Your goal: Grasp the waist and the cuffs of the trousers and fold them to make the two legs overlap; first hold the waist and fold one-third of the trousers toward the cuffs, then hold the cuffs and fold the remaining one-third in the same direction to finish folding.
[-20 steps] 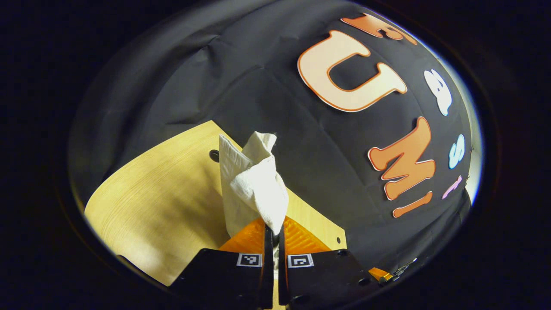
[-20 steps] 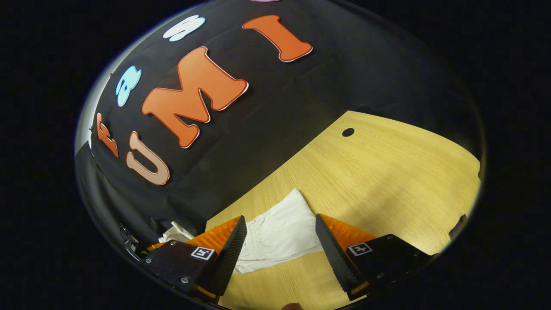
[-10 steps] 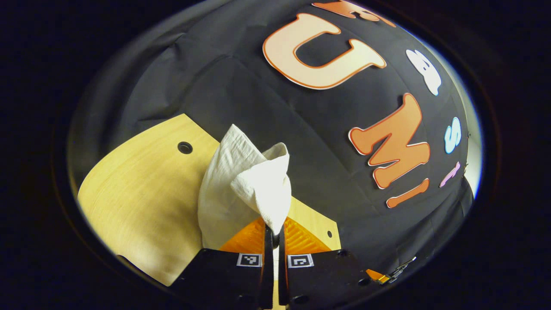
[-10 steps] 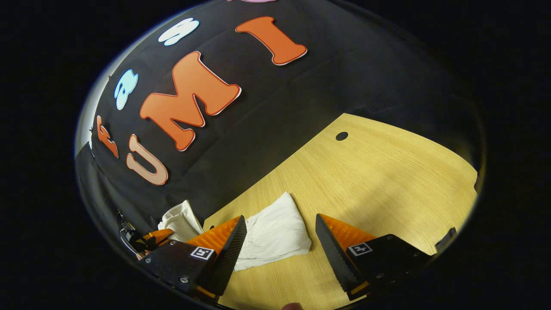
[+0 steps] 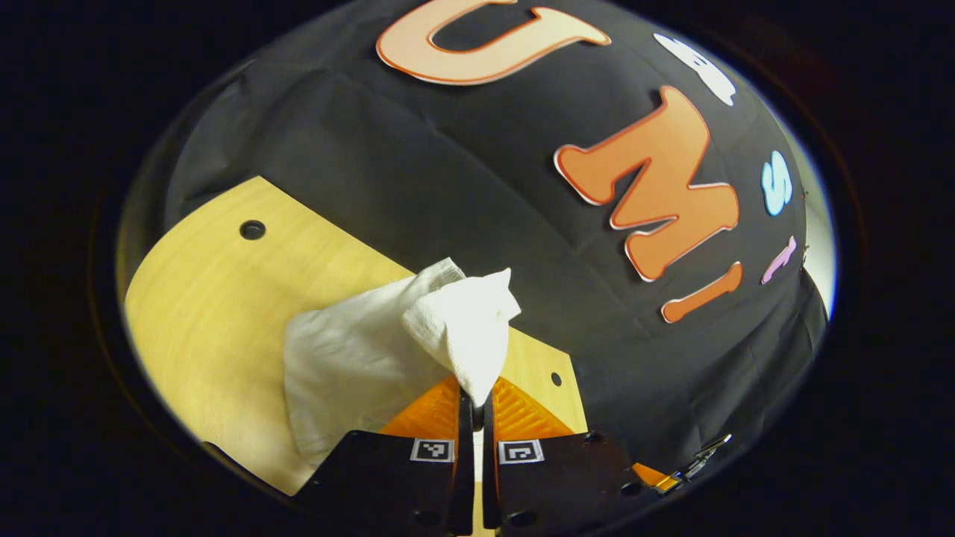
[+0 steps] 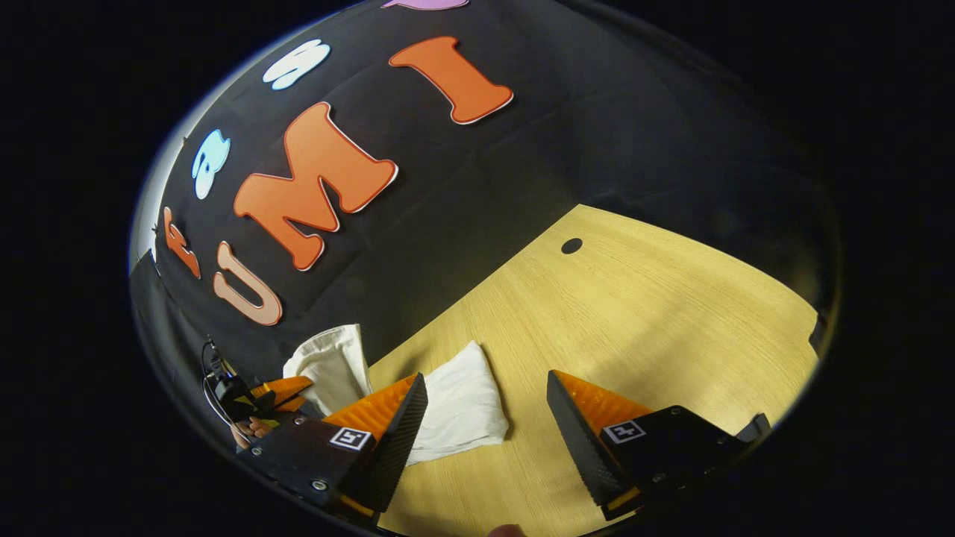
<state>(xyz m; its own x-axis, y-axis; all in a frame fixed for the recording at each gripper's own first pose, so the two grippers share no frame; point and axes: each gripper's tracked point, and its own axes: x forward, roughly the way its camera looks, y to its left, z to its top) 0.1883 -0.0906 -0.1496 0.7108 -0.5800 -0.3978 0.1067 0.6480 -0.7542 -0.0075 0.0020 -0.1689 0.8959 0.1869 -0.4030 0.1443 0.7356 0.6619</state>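
Left gripper [image 5: 471, 395] pinches raised white trousers [image 5: 373, 350] — right gripper [image 6: 481, 418] hovers agape over table [image 6: 634, 313].

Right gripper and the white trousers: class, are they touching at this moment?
Apart. In the right gripper view the right gripper stands open above the table, and the white trousers lie between its fingers with bare wood showing beside the fabric.

White trousers [image 5: 358, 358] lowered and spread wider on table [image 5: 201, 298], drawn leftward from right gripper [image 6: 485, 418]
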